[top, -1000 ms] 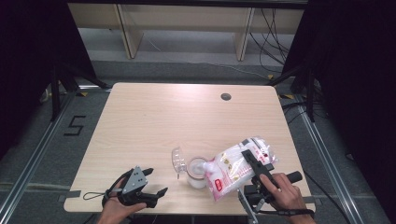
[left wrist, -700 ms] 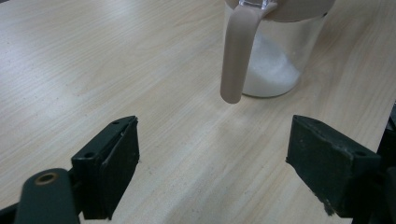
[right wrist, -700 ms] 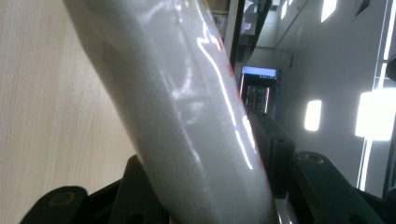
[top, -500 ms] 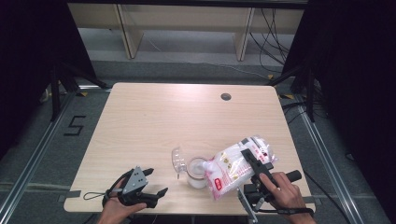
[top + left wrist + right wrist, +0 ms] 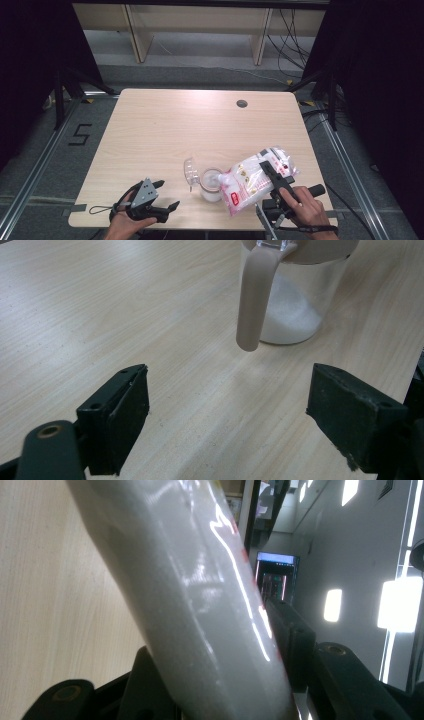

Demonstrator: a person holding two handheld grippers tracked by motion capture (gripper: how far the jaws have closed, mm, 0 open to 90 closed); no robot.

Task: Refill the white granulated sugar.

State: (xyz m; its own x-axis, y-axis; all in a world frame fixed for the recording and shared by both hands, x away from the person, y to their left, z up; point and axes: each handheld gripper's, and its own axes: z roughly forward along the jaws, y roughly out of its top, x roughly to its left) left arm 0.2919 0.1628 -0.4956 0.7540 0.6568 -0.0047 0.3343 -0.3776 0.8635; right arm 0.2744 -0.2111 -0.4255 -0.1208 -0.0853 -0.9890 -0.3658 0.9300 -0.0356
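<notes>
Lower right of the high view, item one: I am holding a soft plastic bag (image 5: pixel 252 181) of white granules, tipped down-left with its low corner over the jar. I am judging it moderately heavy for its size, limp and shifting, with a glossy film that is likely slippery; the right gripper (image 5: pixel 272 175) is pinching it across the upper body, jaws part-closed on the bulk, which looks the sound place to hold since the contents are sagging toward the mouth. In the right gripper view the bag (image 5: pixel 200 605) is filling the space between the black jaws. Red and white printing is showing on the film, with small round marks, but I am reading no words or brand at this size.

Lower centre, item two: a clear jar (image 5: pixel 210 184) is standing upright on the table (image 5: pixel 165 130), white grains lying in its bottom (image 5: pixel 292 320). I am judging it rigid, light, possibly easy to tip; a beige strap-like handle (image 5: pixel 252 300) is hanging down its side. No label is showing.

Just left of the jar, item three: a clear lid (image 5: pixel 191 170), hinged back or lying beside, I cannot tell which.

Lower left, item four: the left gripper (image 5: pixel 167 199) is resting low near the table edge, jaws spread wide, pinching nothing, apart from the jar.
</notes>
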